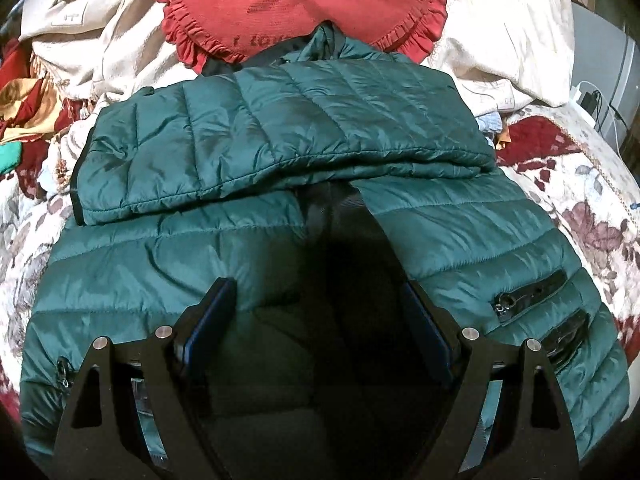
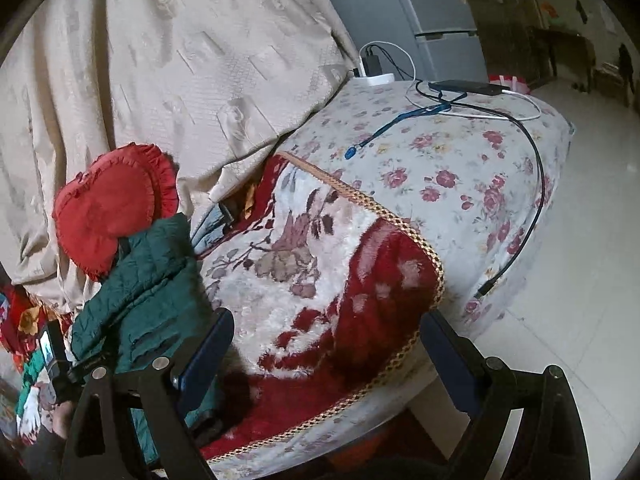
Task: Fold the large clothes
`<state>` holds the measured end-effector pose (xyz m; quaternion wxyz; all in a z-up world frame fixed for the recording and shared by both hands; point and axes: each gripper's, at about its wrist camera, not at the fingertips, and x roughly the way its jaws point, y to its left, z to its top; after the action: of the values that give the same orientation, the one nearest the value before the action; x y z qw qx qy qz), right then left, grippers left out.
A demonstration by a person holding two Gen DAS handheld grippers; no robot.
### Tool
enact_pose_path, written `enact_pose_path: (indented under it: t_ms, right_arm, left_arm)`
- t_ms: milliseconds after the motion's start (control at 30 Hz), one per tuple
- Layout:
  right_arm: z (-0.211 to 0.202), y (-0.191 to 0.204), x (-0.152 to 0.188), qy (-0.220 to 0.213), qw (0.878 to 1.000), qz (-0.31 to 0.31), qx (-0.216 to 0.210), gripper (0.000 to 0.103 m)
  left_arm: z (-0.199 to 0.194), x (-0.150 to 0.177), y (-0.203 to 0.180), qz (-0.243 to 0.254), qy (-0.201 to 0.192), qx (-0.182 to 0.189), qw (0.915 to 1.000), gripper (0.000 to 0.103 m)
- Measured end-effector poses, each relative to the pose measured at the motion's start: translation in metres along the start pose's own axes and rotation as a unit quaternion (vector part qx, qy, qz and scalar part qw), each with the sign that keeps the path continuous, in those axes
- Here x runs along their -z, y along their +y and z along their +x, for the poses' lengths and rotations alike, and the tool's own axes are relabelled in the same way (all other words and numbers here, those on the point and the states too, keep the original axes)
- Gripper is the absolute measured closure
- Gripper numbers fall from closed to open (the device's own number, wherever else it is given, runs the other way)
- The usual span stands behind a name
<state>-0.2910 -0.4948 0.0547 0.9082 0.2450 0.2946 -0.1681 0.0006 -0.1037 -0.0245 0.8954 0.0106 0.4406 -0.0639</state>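
A teal quilted puffer jacket (image 1: 248,248) lies flat on the bed, front open along a dark lining, one sleeve (image 1: 256,140) folded across its chest. My left gripper (image 1: 320,308) hovers over the jacket's lower front with its jaws wide apart and nothing between them. In the right wrist view the jacket (image 2: 148,292) shows only at the lower left. My right gripper (image 2: 326,336) stands open over the red and white floral blanket (image 2: 320,280), to the right of the jacket, empty.
A red frilled cushion (image 1: 296,4) lies beyond the jacket's collar, against beige bedding (image 1: 500,32). Loose clothes pile at the far left (image 1: 24,108). Cables, a phone and a power strip (image 2: 460,92) lie on the bed's far corner. Tiled floor (image 2: 592,240) is to the right.
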Motion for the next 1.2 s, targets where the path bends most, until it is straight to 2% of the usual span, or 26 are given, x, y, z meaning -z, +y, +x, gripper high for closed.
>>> enact_pose_path:
  t_ms: [200, 667, 800, 967, 1067, 1133, 1200]
  right_arm:
    - [0.000, 0.000, 0.000, 0.000, 1.000, 0.006, -0.012, 0.010]
    - [0.003, 0.006, 0.000, 0.005, 1.000, -0.003, -0.011, 0.010]
    - [0.011, 0.011, 0.002, 0.013, 1.000, -0.005, -0.020, 0.010]
    - [0.032, 0.009, 0.006, 0.038, 0.997, 0.039, -0.058, 0.010]
    - [0.042, 0.016, 0.005, 0.046, 0.994, 0.058, -0.085, 0.010]
    - [0.050, 0.031, -0.001, 0.058, 0.993, 0.035, -0.098, 0.010]
    - [0.061, 0.051, -0.009, 0.062, 0.992, -0.029, -0.106, 0.010]
  left_arm:
    - [0.000, 0.000, 0.000, -0.001, 0.000, 0.000, 1.0000, 0.018]
    - [-0.004, -0.001, 0.002, -0.009, 0.001, 0.009, 0.9999, 0.018]
    - [-0.017, -0.001, 0.005, -0.018, -0.015, 0.025, 0.9994, 0.018]
    - [-0.054, -0.004, 0.026, -0.051, -0.063, 0.067, 0.9944, 0.018]
    - [-0.070, -0.006, 0.045, -0.082, -0.074, 0.087, 0.9901, 0.018]
    - [-0.078, -0.004, 0.057, -0.099, -0.077, 0.094, 0.9876, 0.018]
    - [-0.083, -0.001, 0.071, -0.118, -0.069, 0.103, 0.9852, 0.018]
